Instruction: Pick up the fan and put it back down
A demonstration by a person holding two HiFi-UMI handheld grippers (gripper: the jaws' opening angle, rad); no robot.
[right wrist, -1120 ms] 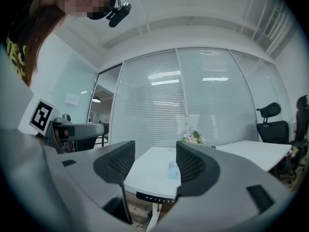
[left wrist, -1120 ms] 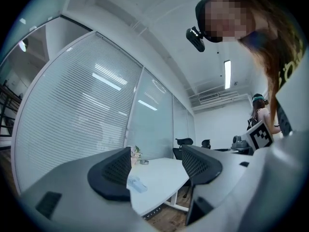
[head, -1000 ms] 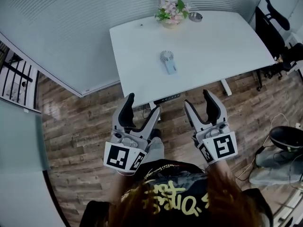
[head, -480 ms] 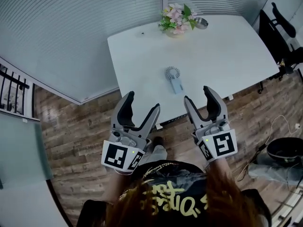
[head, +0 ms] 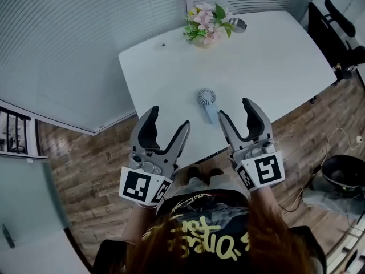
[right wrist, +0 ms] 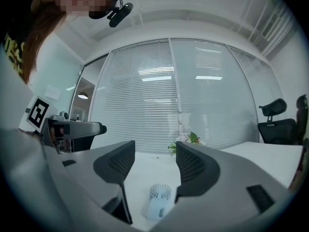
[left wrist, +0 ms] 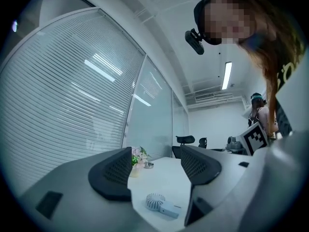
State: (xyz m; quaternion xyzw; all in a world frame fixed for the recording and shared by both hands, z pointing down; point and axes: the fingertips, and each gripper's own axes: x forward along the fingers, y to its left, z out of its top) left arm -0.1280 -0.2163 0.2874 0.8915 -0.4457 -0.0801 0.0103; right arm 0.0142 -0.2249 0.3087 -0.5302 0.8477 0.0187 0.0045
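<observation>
A small pale blue hand fan (head: pixel 207 100) lies flat on the white table (head: pixel 274 61), near its front edge, with its round head pointing away from me. My left gripper (head: pixel 169 119) is open and empty over the table's near edge, left of the fan. My right gripper (head: pixel 235 109) is open and empty too, just right of the fan's handle and apart from it. In the left gripper view the fan (left wrist: pixel 158 204) shows low between the open left gripper (left wrist: pixel 154 166). The right gripper view has the fan (right wrist: pixel 158 198) below the open right gripper (right wrist: pixel 149 163).
A vase of pink flowers (head: pixel 204 23) and a small metal bowl (head: pixel 238 23) stand at the table's far edge. Black office chairs (head: pixel 336 21) are at the right, a dark bin (head: pixel 344 173) on the wood floor. Glass walls with blinds run behind and left.
Both grippers have moved forward together toward the table; their tips now reach over its near edge on either side of the fan. Jaws stay open and empty.
</observation>
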